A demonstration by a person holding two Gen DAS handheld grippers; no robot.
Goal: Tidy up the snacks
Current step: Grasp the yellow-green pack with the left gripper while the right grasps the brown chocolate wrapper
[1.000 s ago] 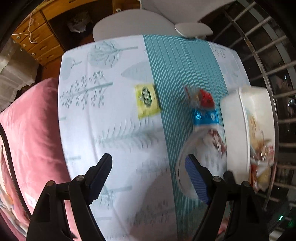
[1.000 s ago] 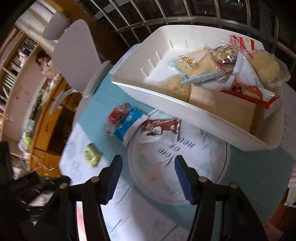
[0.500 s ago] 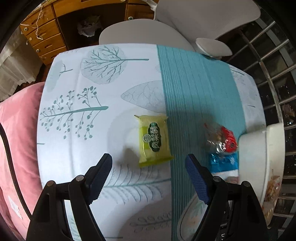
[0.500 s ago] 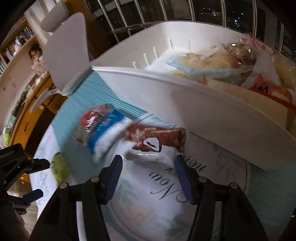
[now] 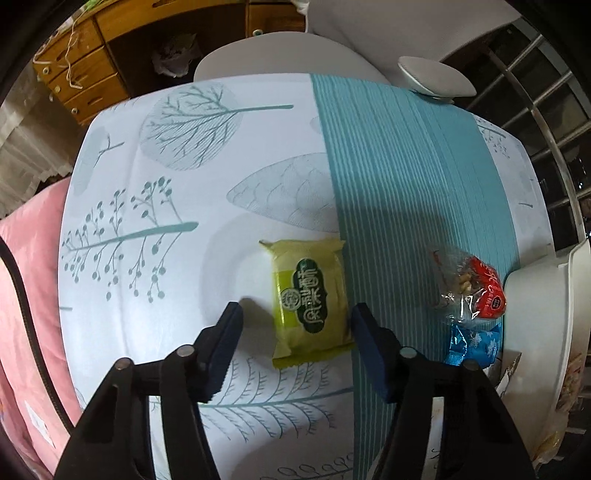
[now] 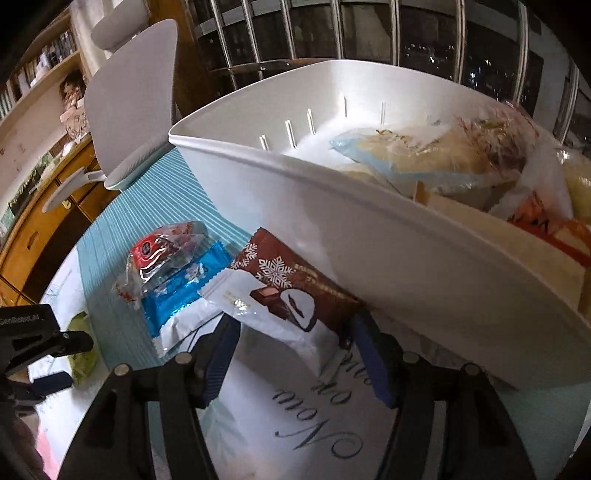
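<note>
A yellow-green snack packet (image 5: pixel 310 299) lies flat on the tree-print tablecloth (image 5: pixel 166 229). My left gripper (image 5: pixel 297 326) points down over it with its jaws closing. The packet's near half is between the pads, which do not press on it. A brown-and-white snowflake packet (image 6: pixel 280 291) rests against the white basket (image 6: pixel 369 240). My right gripper (image 6: pixel 295 332) straddles its near end, jaws opening a little, nothing gripped. A red-and-clear packet (image 6: pixel 162 251) lies on a blue packet (image 6: pixel 181 291) beside it. The basket holds several wrapped snacks.
A round printed plate (image 6: pixel 295 424) lies under the right gripper. The teal runner (image 5: pixel 406 177) crosses the table. A grey chair (image 5: pixel 280 55) stands at the far edge, a pink cushion (image 5: pixel 22 295) to the left, window bars (image 6: pixel 332 33) behind the basket.
The left gripper came down over the yellow-green packet and its jaws narrowed around it. The right gripper sank and tilted toward the brown-and-white packet, now between its fingers.
</note>
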